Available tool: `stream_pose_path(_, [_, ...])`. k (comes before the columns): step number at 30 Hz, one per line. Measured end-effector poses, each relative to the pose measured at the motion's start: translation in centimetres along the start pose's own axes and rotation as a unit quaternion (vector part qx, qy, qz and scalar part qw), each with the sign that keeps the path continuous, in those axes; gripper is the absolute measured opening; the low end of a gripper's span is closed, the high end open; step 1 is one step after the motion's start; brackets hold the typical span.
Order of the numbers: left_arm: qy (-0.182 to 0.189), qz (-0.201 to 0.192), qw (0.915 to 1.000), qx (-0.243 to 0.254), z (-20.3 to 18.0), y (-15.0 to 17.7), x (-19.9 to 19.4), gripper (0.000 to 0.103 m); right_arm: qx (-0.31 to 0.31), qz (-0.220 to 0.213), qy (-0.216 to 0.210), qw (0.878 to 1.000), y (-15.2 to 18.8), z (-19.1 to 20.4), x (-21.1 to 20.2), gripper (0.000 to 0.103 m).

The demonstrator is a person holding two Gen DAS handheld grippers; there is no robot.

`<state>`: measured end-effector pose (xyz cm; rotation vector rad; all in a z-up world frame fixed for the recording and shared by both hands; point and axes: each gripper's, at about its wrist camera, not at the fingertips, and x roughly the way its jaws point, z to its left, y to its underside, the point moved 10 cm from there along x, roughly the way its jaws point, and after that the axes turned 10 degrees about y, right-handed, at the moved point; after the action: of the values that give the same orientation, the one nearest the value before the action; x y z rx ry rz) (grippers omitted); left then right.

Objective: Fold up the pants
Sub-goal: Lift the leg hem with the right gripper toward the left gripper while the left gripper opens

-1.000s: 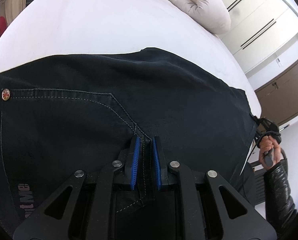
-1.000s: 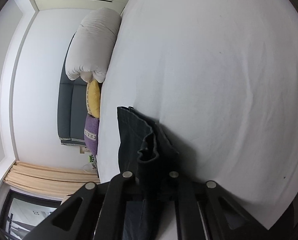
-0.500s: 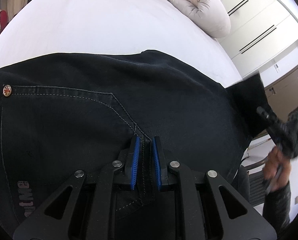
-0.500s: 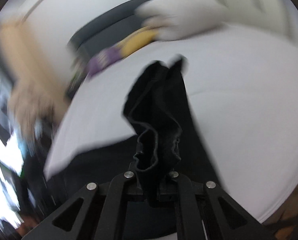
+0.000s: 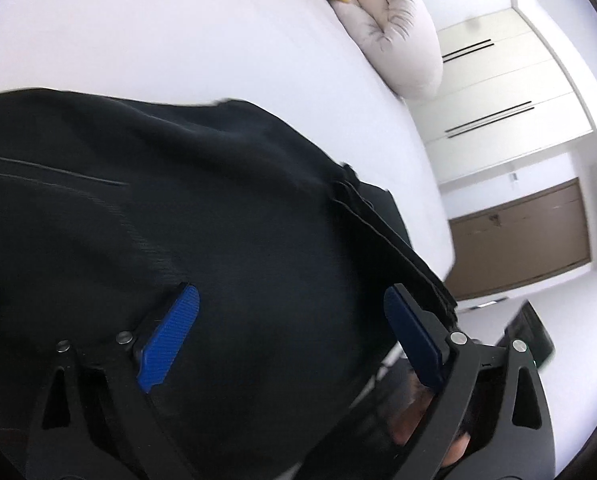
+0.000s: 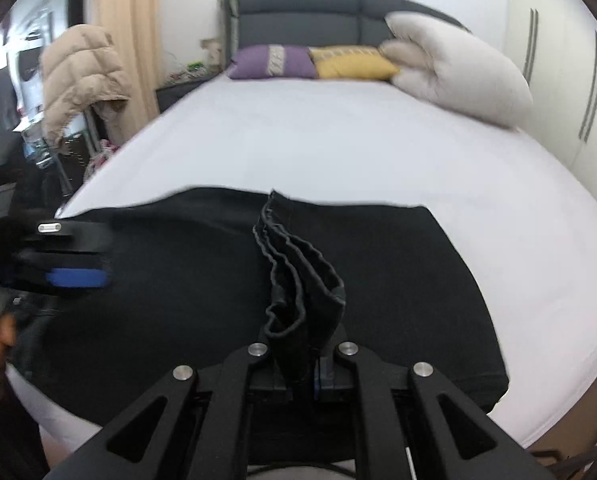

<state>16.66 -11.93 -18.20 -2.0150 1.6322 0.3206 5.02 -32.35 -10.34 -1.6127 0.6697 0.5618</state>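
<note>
Black pants point(image 6: 398, 280) lie across the near end of the white bed point(image 6: 338, 140), folded over on themselves. My right gripper point(image 6: 298, 364) is shut on the bunched leg hems point(image 6: 298, 272), which stand up from its jaws above the spread cloth. In the left wrist view my left gripper point(image 5: 291, 292) hovers over the pants point(image 5: 218, 220). Its jaws are opening, and the blue pads point(image 5: 170, 332) stand wide apart without pressing on any cloth. The same gripper point(image 6: 78, 254) shows blurred at the left edge of the right wrist view, with a hand behind it.
At the head of the bed lie a purple pillow point(image 6: 274, 62), a yellow pillow point(image 6: 350, 62) and a rolled pale duvet point(image 6: 458, 68) against a dark headboard point(image 6: 318, 12). A beige puffer jacket point(image 6: 78, 76) hangs at the left. White wardrobes point(image 5: 498, 80) and a brown door point(image 5: 518, 232) stand to the right.
The left jaws have sprung apart off the pocket seam. The right gripper has swung the leg hems across and rolled upright, so the legs now lie over the rest of the pants.
</note>
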Motion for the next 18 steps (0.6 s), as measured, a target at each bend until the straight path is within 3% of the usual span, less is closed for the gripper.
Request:
stream_pose_path(5, [0.041, 0.032, 0.9985, -0.018, -2.0, -1.2, 1.4, 0.094, -0.055, -0.019, -0.019, 0.998, -0.1, 4.9, -2.0, 0.008])
stream_pose_path(8, [0.035, 0.038, 0.9985, -0.017, -1.7, -2.4, 1.6, 0.093, -0.09, -0.021, -0.031, 0.995, 0.4, 8.1, -2.4, 0.008])
stream_pose_path(9, [0.028, 0.04, 0.9987, -0.018, -1.5, -2.4, 1.6, 0.088, -0.103, -0.023, -0.037, 0.994, 0.6, 9.2, -2.6, 0.008])
stream_pose_path(10, [0.021, 0.046, 0.9985, -0.021, -0.9, -2.6, 1.6, 0.065, -0.11, -0.025, -0.04, 0.993, 0.6, 9.8, -2.7, 0.008])
stream_pose_path(11, [0.015, 0.054, 0.9982, -0.022, -0.6, -2.5, 1.7, 0.051, -0.12, -0.028, -0.043, 0.991, 0.5, 10.5, -3.0, 0.008])
stream_pose_path(12, [0.008, 0.061, 0.9979, -0.021, -0.2, -2.4, 1.7, 0.029, -0.129, -0.032, -0.043, 0.99, 0.4, 11.1, -3.2, 0.008])
stream_pose_path(15, [0.002, 0.063, 0.9978, -0.018, 0.6, -2.2, 0.9, 0.015, -0.137, -0.037, -0.048, 0.989, 0.1, 11.7, -3.6, 0.008])
stream_pose_path(18, [0.003, 0.055, 0.9985, -0.007, 0.5, -2.6, -0.2, 0.012, -0.149, -0.042, -0.051, 0.987, -0.4, 12.4, -3.8, 0.008])
